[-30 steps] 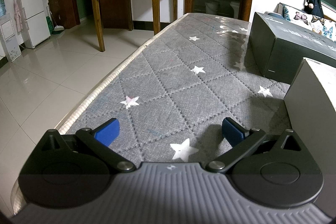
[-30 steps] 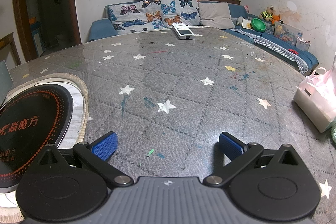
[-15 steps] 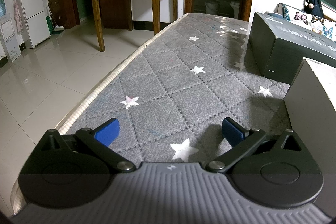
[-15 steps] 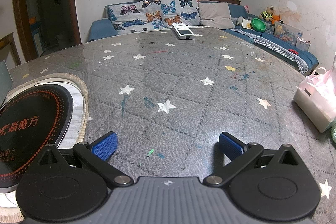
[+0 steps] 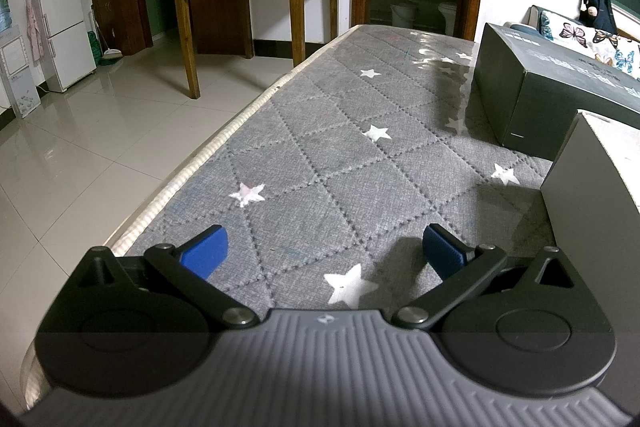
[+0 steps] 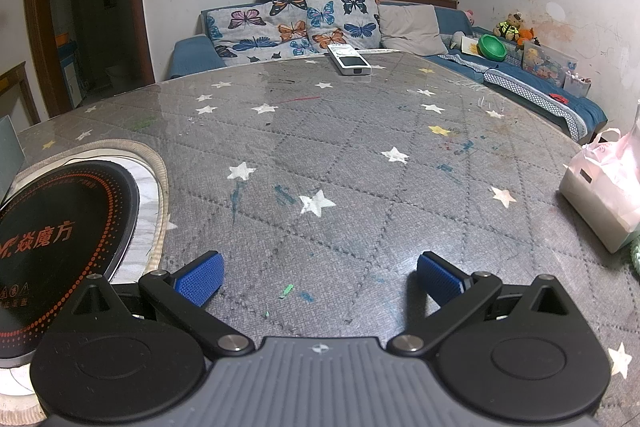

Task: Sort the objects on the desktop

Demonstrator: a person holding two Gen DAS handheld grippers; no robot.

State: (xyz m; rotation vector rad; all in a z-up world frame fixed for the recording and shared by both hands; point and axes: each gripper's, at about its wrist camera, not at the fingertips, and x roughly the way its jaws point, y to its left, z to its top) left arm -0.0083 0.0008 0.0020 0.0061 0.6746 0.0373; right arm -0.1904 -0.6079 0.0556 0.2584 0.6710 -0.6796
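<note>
Left gripper [image 5: 322, 251]: jaws spread wide, blue pads [image 5: 204, 251] holding nothing, poised low over the grey star-quilted table cover [image 5: 320, 147] near its left edge. A light grey box [image 5: 592, 195] stands just beside the right finger, on the right of the view; a dark box [image 5: 536, 95] lies farther ahead on the same side, well apart from the fingertips. No object lies between the fingers.

Right gripper [image 6: 318, 277]: jaws likewise wide apart, blue fingertips [image 6: 200, 277] empty, low above the same cover [image 6: 340, 155]. A black round induction plate [image 6: 60, 239] with red markings sits on a pale ring at the near left, close beside the left finger. A white remote-like device [image 6: 350, 61] lies at the far edge of the table, straight ahead and well apart from the gripper. A pale pink bag [image 6: 604, 187] stands at the right edge, ahead and to the right of the right finger. Small green and blue marks on the cover lie between the fingers; whether these are stains or scraps cannot be told.
</note>
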